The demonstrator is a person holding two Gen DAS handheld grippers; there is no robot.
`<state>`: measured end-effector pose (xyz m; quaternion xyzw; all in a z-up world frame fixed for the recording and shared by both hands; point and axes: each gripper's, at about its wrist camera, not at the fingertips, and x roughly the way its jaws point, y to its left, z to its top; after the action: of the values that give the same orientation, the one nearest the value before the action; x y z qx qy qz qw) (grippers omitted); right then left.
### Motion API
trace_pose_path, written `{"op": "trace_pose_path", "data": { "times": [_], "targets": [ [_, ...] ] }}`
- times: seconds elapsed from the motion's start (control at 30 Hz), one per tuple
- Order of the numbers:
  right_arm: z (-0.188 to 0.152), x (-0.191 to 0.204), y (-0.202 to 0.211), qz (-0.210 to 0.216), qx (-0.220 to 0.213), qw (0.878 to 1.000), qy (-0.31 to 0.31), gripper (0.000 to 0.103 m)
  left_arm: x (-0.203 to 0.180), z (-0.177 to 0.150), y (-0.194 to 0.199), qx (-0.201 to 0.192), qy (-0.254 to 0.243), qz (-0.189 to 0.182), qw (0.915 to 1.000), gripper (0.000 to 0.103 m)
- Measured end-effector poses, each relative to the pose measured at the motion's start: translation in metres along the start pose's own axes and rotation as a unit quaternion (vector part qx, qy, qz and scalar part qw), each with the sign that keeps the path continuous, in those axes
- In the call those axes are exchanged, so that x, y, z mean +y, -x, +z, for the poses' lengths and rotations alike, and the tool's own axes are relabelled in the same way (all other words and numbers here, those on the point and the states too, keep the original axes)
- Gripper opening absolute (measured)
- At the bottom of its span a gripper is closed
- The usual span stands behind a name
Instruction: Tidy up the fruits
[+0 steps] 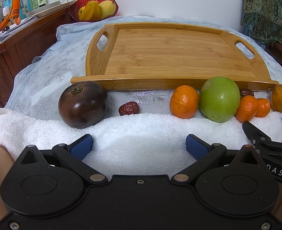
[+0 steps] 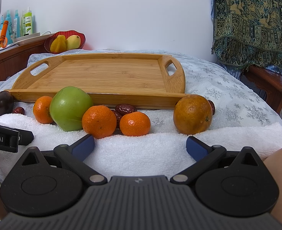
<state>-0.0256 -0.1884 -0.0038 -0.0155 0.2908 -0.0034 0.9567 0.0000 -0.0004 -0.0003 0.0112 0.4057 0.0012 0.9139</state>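
Observation:
An empty bamboo tray (image 1: 169,53) (image 2: 106,74) lies on the cloth behind a row of fruit. From the left stand a dark purple fruit (image 1: 83,103) (image 2: 0,103), a red date (image 1: 129,108) (image 2: 19,110), a mandarin (image 1: 184,101) (image 2: 43,109), a green apple (image 1: 219,98) (image 2: 71,108), two more mandarins (image 2: 99,121) (image 2: 134,124), dates (image 2: 125,108) and a brownish orange (image 1: 280,98) (image 2: 192,114). My left gripper (image 1: 139,146) is open over the towel, short of the date. My right gripper (image 2: 140,145) is open too, just before the mandarins, holding nothing.
A white towel (image 1: 121,134) (image 2: 141,149) covers the near table edge. A red bowl (image 1: 93,9) (image 2: 65,41) of yellow fruit stands at the back left beside a wooden cabinet (image 1: 16,46) with bottles. A patterned shawl (image 2: 250,25) hangs over a chair at right.

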Motion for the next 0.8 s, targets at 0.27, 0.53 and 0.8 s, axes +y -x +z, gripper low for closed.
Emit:
{"op": "trace_pose_path", "data": {
  "times": [0.27,0.53,0.8],
  "targets": [
    [0.0,0.0,0.0,0.0,-0.001,1.0,0.0,0.103,0.0,0.0,0.0,-0.001,0.0,0.0,1.0,0.103],
    [-0.003,-0.003,0.0,-0.006,-0.013,1.0,-0.005,0.103,-0.001,-0.006,0.005,-0.022,-0.001,-0.001,0.9998,0.103],
    [0.006,-0.016,0.015,0.016,-0.008,1.0,-0.019,0.103,-0.006,-0.002,0.013,-0.018,-0.01,0.006,0.9998,0.103]
  ]
}}
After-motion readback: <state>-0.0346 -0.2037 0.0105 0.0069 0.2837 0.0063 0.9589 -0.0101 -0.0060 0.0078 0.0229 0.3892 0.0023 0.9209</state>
